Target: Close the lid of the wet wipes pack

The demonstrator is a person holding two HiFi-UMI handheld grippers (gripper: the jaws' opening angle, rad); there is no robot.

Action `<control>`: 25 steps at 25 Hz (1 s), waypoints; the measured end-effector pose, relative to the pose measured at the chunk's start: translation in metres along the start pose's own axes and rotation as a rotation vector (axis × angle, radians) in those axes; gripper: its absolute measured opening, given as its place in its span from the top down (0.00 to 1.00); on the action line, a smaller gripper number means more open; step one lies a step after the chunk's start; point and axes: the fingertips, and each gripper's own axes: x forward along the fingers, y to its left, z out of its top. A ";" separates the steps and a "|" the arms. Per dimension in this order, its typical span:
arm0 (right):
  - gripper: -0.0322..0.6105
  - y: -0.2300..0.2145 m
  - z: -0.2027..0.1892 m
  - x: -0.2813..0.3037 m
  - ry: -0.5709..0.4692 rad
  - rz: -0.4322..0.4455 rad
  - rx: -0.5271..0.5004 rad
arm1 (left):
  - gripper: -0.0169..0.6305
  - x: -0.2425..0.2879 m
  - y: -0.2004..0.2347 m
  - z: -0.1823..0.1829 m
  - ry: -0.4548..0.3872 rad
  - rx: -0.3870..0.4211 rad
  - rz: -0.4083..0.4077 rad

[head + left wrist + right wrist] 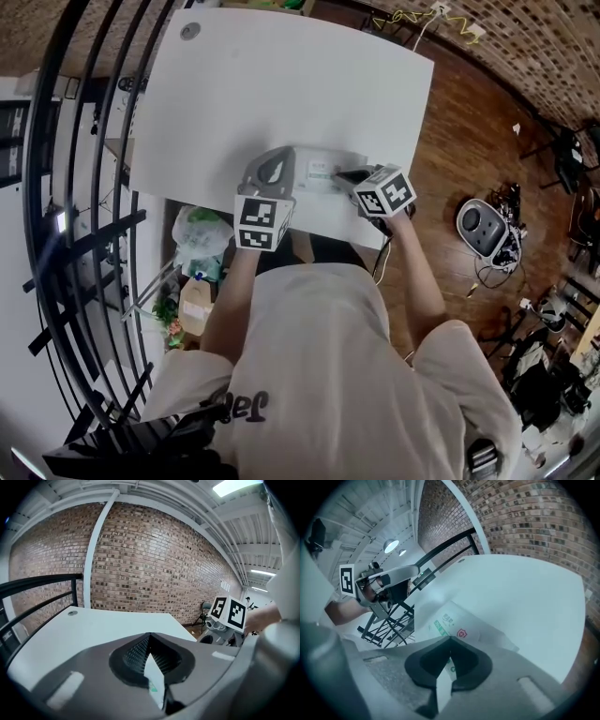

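Since the wet wipes pack (317,174) lies right at the near edge of the table (281,75), a clumsy tug could drag it off. The left gripper (152,670) is pinched tight on a thin white edge of the pack. The right gripper (446,670) is closed on another white strip, possibly the lid flap. Uneven pulling might crease the film. No wipes show.

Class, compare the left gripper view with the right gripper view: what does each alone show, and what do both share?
Only the left: the marker cube on the right gripper. Only the right: the printed face of the wet wipes pack and the left gripper. Both: the white table, the brick wall, a claw shut on the pack's edge.
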 end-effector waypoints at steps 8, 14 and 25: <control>0.96 0.002 -0.001 0.005 0.016 -0.015 0.018 | 0.95 -0.002 0.003 -0.013 0.022 -0.009 0.007; 0.96 0.001 -0.001 0.006 0.076 -0.083 -0.056 | 0.95 0.002 -0.005 -0.020 0.034 -0.013 -0.006; 0.97 0.005 0.002 0.010 0.175 -0.144 -0.235 | 0.95 0.007 -0.002 -0.024 0.046 -0.015 -0.002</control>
